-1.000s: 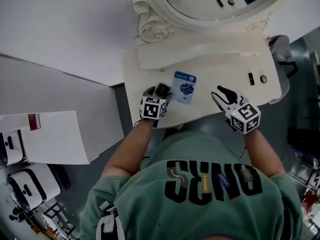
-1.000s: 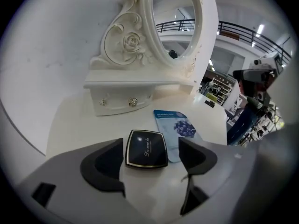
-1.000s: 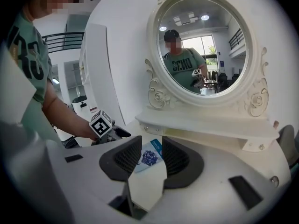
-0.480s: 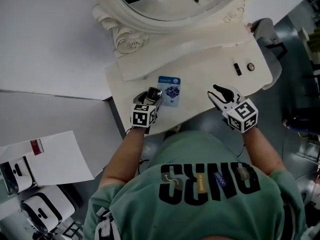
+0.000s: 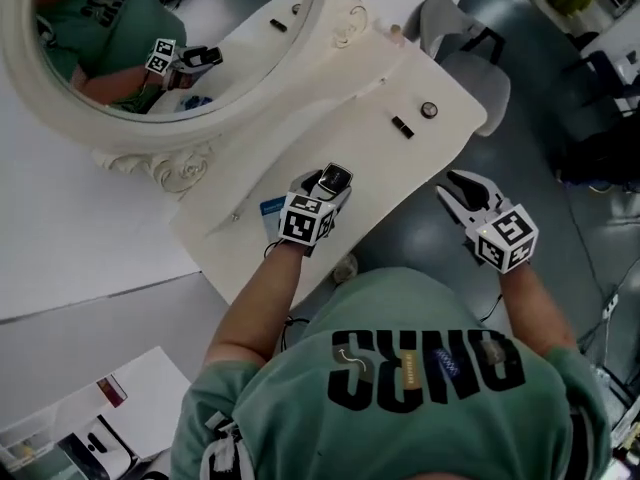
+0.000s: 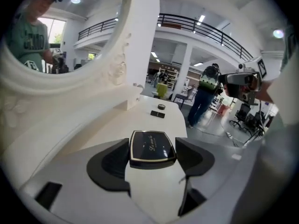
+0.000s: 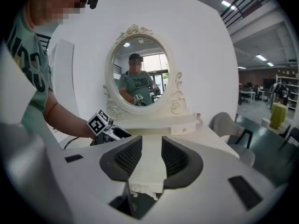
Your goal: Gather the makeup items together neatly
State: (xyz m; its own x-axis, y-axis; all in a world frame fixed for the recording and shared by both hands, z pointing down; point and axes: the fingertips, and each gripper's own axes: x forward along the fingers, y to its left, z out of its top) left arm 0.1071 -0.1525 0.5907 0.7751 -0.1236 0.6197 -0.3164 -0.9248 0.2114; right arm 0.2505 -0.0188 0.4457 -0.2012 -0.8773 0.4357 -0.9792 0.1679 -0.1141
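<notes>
Grip: you're clamping the compact (image 6: 152,147) flat between your left claw's (image 5: 328,184) jaws.
Handling: it's probably feeling light, rigid, slippery and hinged, so you're pinching its side edges.
Look: it's showing a glossy black lid, gold rim and rounded corners.
Right claw (image 7: 152,157): hanging parted, holding nothing.
Neighbours: black stick (image 5: 403,127) and round pot (image 5: 429,110) are lying well ahead of your left claw.

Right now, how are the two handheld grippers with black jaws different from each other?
The left gripper is shut on a black square compact; the right gripper is open and empty. The left gripper is over the white dressing table; the right gripper hangs beyond its edge. Both carry marker cubes.
</notes>
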